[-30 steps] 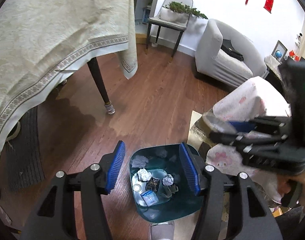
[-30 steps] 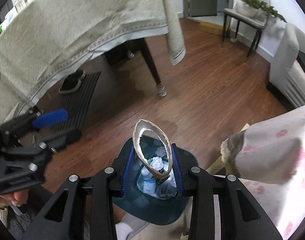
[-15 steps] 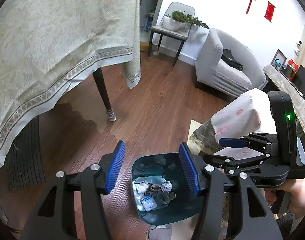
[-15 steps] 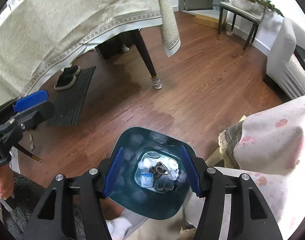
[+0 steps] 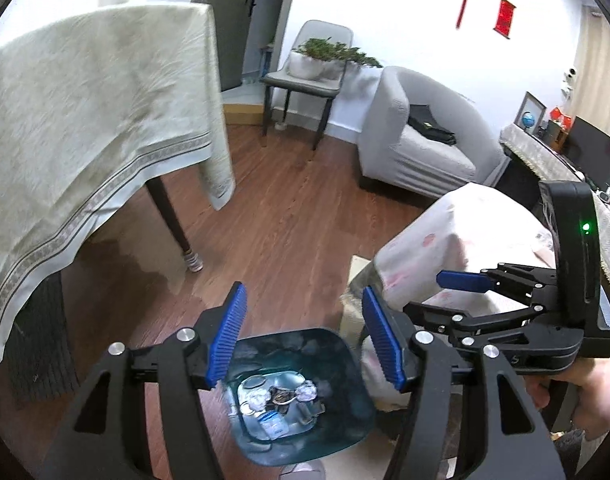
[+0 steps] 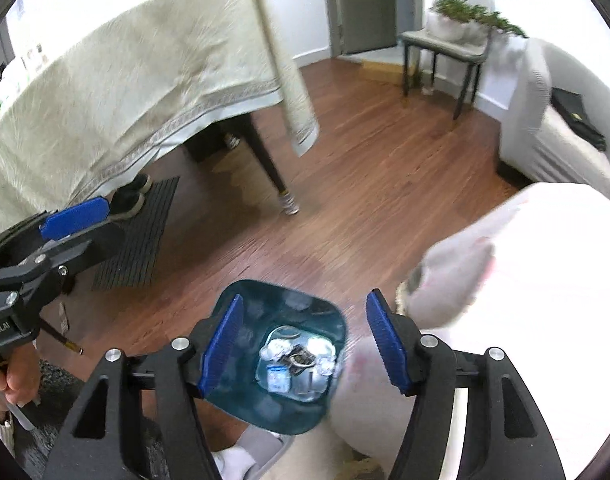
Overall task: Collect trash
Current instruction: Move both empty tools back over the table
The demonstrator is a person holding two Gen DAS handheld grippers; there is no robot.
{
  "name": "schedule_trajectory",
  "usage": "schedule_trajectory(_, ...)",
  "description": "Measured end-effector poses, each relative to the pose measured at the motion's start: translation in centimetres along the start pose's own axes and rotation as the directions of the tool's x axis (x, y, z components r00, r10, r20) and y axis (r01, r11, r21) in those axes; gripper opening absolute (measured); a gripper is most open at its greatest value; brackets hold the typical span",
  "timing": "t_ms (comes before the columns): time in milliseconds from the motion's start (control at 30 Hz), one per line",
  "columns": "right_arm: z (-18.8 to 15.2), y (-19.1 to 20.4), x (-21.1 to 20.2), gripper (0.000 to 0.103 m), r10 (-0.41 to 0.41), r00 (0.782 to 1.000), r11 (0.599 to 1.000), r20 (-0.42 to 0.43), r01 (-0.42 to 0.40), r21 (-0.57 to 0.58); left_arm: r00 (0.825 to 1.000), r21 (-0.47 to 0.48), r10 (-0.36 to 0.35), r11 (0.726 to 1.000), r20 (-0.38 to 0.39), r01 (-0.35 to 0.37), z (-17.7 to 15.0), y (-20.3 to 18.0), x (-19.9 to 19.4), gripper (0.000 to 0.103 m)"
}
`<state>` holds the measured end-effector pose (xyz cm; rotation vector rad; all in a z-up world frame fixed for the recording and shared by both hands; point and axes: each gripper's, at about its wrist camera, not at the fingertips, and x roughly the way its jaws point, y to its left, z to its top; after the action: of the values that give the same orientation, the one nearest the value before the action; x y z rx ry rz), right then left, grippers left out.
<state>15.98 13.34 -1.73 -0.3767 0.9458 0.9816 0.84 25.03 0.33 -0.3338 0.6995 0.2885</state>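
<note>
A dark teal trash bin (image 5: pixel 345 364) stands on the wood floor below both grippers; it also shows in the right wrist view (image 6: pixel 241 300). Crumpled paper, a ring-shaped shell piece and small wrappers (image 5: pixel 283 400) lie at its bottom, also seen in the right wrist view (image 6: pixel 297 360). My left gripper (image 5: pixel 305 340) is open and empty above the bin. My right gripper (image 6: pixel 303 344) is open and empty above it too. Each gripper shows in the other's view: the right one (image 5: pixel 505 300), the left one (image 6: pixel 45 236).
A table under a cream cloth (image 5: pixel 85 120) stands at the left, its dark leg (image 5: pixel 173 220) on the floor. A pink-patterned covered seat (image 5: pixel 457 248) is right of the bin. A grey armchair (image 5: pixel 417 136), a chair with a plant (image 5: pixel 317 68), and a dark mat with shoes (image 6: pixel 141 216) are around.
The right gripper opened and let the ring-shaped shell piece fall into the bin. Both grippers have since lifted higher, tilting up to show more of the room.
</note>
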Motion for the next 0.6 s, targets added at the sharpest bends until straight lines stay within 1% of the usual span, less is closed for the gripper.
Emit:
schedule_trajectory(100, -0.5, -2.0, -1.5, 0.065, -0.023, 1.000, 0.999, 0.020, 0.023, 0.027, 1.000, 0.032, -0.013, 0.999, 0.011, 0.012, 0.4, -2.2, 0.1, 0.066)
schedule_trajectory(200, -1.1, -3.7, -3.0, 0.069, -0.048, 0.998, 0.998, 0.039, 0.046, 0.049, 1.000, 0.053, -0.026, 0.998, 0.012, 0.026, 0.8, -3.9, 0.4, 0.066)
schedule_trajectory(333, -2.3, -6.0, -4.9, 0.070, -0.103, 0.993, 0.993, 0.058, 0.099, 0.065, 0.999, 0.083, -0.049, 0.995, 0.015, 0.048, 1.2, -6.7, 0.9, 0.068)
schedule_trajectory(600, -5.1, -11.0, -8.1, 0.070, -0.162, 0.984, 0.978, 0.069, 0.152, 0.140, 0.995, 0.135, -0.096, 0.986, 0.010, 0.093, 1.3, -11.7, 1.8, 0.069)
